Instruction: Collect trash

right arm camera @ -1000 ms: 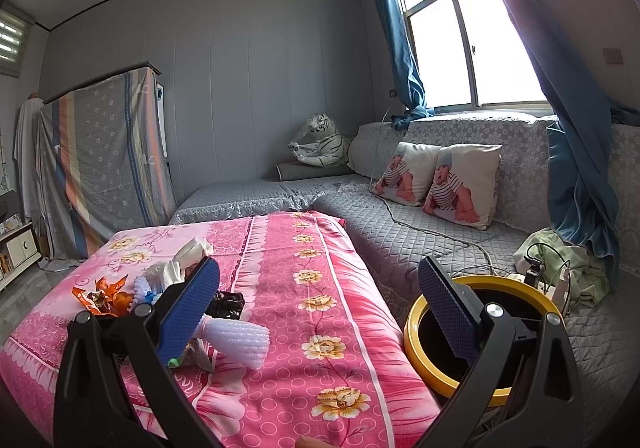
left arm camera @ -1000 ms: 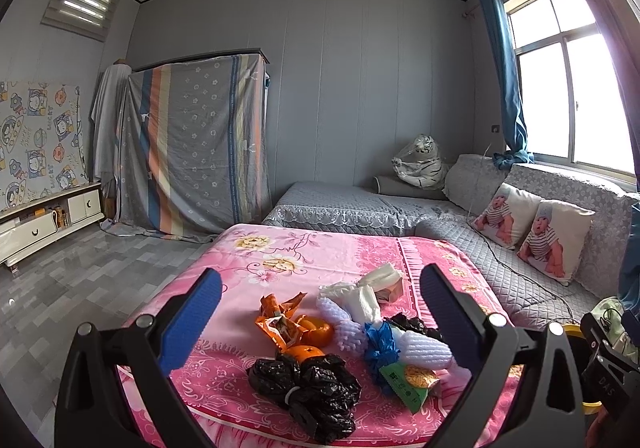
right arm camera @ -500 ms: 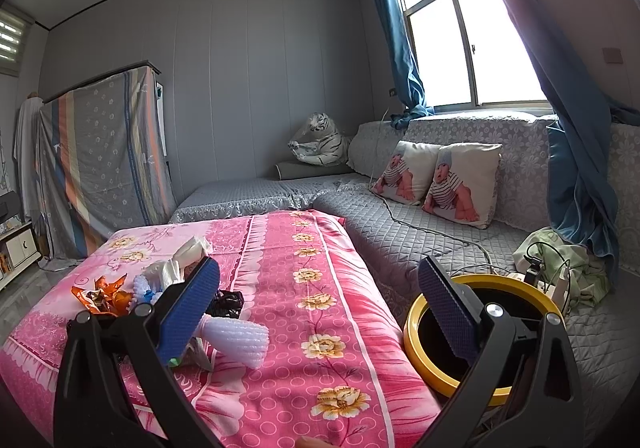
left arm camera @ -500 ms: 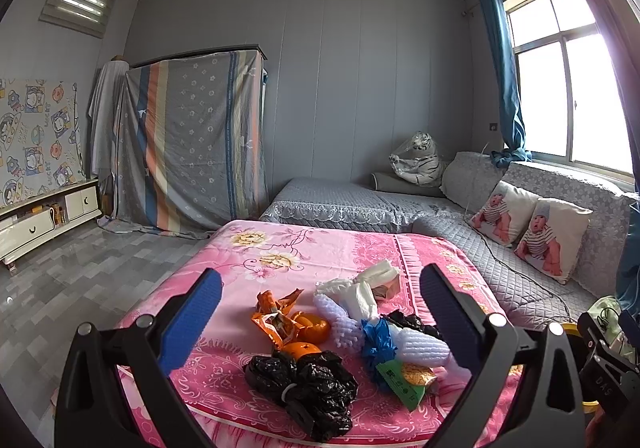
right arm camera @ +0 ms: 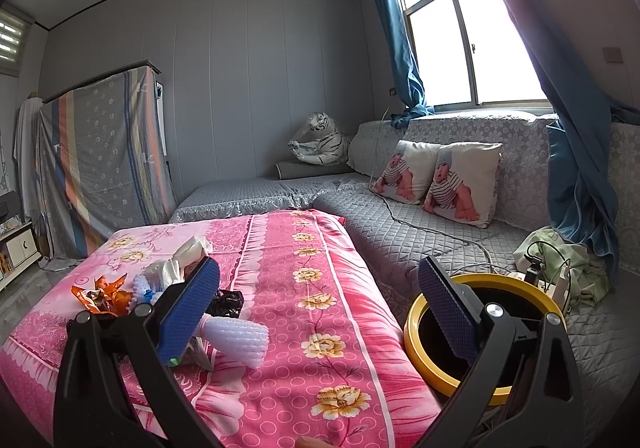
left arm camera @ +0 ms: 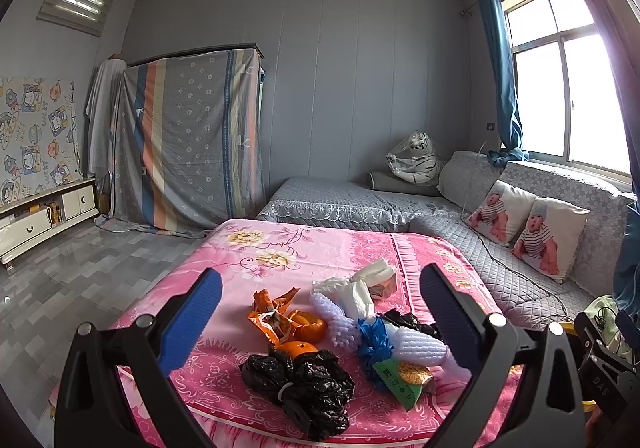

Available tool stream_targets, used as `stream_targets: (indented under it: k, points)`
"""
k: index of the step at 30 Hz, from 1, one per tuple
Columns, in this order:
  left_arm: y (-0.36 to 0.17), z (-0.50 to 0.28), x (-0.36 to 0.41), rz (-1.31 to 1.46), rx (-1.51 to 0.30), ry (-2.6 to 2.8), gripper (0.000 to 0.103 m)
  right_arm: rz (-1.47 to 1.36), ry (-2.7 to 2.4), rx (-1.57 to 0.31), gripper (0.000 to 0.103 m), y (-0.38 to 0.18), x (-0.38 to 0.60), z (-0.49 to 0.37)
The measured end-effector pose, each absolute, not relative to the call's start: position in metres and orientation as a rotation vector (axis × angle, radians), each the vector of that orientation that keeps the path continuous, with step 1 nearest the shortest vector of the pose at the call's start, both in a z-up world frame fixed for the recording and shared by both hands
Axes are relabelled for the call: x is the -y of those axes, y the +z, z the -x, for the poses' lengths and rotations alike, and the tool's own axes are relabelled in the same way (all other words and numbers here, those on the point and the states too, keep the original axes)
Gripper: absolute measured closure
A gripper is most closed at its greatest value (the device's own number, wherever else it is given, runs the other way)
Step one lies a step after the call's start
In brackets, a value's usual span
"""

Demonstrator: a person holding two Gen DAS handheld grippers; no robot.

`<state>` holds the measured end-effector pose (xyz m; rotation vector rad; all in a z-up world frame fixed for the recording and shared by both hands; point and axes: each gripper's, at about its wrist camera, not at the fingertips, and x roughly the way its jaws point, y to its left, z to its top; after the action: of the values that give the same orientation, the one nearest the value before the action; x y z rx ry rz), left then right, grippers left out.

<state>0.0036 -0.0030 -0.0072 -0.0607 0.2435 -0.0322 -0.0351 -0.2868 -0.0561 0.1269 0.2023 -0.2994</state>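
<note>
Several pieces of trash lie in one cluster on the pink floral cloth (left arm camera: 320, 244) covering the worktop, near its front edge in the left wrist view. Nearest the camera is a crumpled black plastic bag (left arm camera: 304, 384); just behind it, touching, sit two orange fruits (left arm camera: 304, 328) and an orange wrapper (left arm camera: 272, 312). To the right lie a white foam net sleeve (left arm camera: 420, 344), a blue crumpled scrap (left arm camera: 372, 336), a green packet (left arm camera: 400, 376), and a second black bag (left arm camera: 404, 320). Behind these are another foam sleeve (left arm camera: 336, 316) and a wad of white tissue (left arm camera: 364, 288). The left gripper (left arm camera: 320, 300) hangs above and short of this cluster, its blue-padded fingers (left arm camera: 192, 312) spread wide and holding nothing. The right gripper (right arm camera: 320, 296) is also spread wide and empty; its left finger (right arm camera: 188, 308) overlaps the cluster in view, with the foam sleeve (right arm camera: 236, 336) showing beside it. A yellow-rimmed bin (right arm camera: 416, 332) with a dark interior stands just beside the worktop's right edge, partly behind the right finger (right arm camera: 444, 312). Beyond it runs a grey quilted sofa (right arm camera: 440, 244) carrying two printed cushions (right arm camera: 440, 179), with a window (right arm camera: 472, 39) and blue curtains (right arm camera: 404, 55) above.
</note>
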Motion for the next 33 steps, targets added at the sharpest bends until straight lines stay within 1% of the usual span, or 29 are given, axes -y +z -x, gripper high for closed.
stream_targets:
  k: [25, 29, 33]
  points:
    - [-0.008, -0.005, 0.001, 0.074, -0.253, -0.059, 0.007, -0.123, -0.292, -0.210, 0.008, -0.059, 0.286, 0.033]
    - [-0.011, -0.009, -0.003, 0.067, -0.266, -0.066, 0.007, -0.108, -0.265, -0.237, 0.008, -0.061, 0.285, 0.024]
    - [-0.021, -0.017, -0.018, 0.031, -0.276, -0.045, 0.007, -0.091, -0.142, -0.308, 0.008, -0.068, 0.285, 0.004]
